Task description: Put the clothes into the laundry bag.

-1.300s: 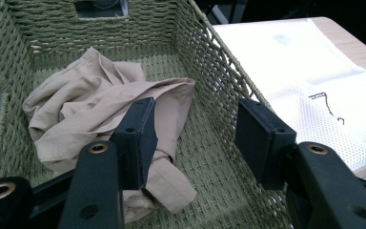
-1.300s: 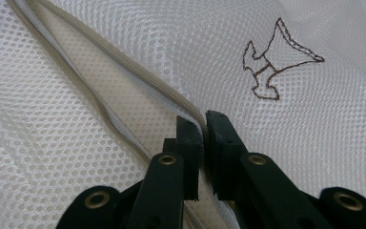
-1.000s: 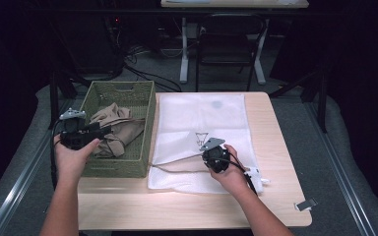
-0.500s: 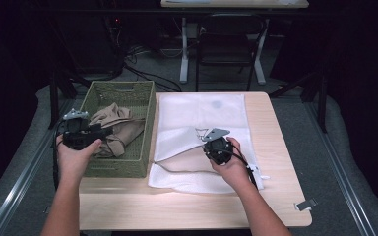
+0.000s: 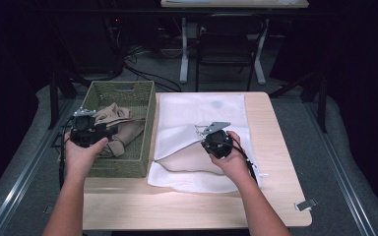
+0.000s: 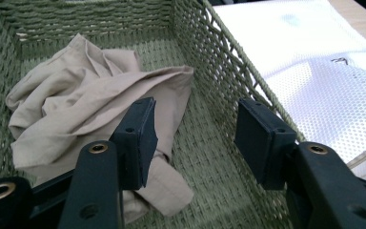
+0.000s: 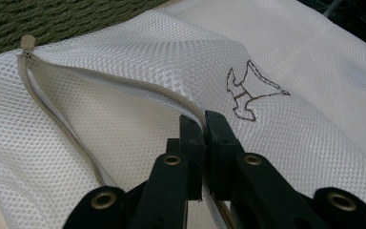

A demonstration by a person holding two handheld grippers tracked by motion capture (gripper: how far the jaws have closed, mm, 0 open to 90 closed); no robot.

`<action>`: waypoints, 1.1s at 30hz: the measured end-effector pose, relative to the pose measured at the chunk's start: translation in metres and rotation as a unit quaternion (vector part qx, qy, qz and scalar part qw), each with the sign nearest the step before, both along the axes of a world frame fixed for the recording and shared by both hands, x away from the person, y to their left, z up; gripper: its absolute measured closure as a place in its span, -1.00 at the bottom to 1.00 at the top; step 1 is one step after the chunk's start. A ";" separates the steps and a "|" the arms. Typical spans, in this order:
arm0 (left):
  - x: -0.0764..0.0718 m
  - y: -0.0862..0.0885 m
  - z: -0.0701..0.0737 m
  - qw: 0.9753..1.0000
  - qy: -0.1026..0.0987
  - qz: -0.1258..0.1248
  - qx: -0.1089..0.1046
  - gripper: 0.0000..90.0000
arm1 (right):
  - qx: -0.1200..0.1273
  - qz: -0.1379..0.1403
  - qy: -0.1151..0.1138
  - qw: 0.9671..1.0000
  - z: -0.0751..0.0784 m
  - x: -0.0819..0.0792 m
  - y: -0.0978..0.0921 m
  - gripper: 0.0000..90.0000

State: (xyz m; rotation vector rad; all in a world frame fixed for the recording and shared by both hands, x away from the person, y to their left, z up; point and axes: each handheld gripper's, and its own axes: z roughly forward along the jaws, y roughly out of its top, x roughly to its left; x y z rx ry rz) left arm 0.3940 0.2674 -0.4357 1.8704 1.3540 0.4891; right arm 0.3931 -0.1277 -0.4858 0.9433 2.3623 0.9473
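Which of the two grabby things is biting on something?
The right hand-held gripper: its jaws are shut on the zipper edge of the white mesh bag. The left hand-held gripper is wide open above the beige cloth in the basket.

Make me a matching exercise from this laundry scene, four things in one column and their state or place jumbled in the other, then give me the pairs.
Things:
1. left gripper
2. right gripper
3. beige garment
4. mesh laundry bag

States or places:
A. lying crumpled inside the green woven basket
B. spread on the wooden table, zipper open
C. jaws open, over the basket
D. jaws shut on the bag's zipper edge

Pairs: 1-C, 2-D, 3-A, 4-B
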 end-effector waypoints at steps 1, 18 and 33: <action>0.002 -0.001 0.000 1.000 0.004 -0.001 0.003 0.08 | 0.001 0.000 0.000 1.000 0.001 0.001 0.000 0.93; 0.031 0.015 0.009 0.998 0.053 0.012 0.026 0.00 | 0.018 0.004 -0.002 1.000 0.002 0.000 -0.002 0.93; 0.073 0.024 -0.009 0.992 0.114 0.031 0.049 -0.03 | 0.027 0.002 -0.002 1.000 0.002 -0.001 -0.005 0.93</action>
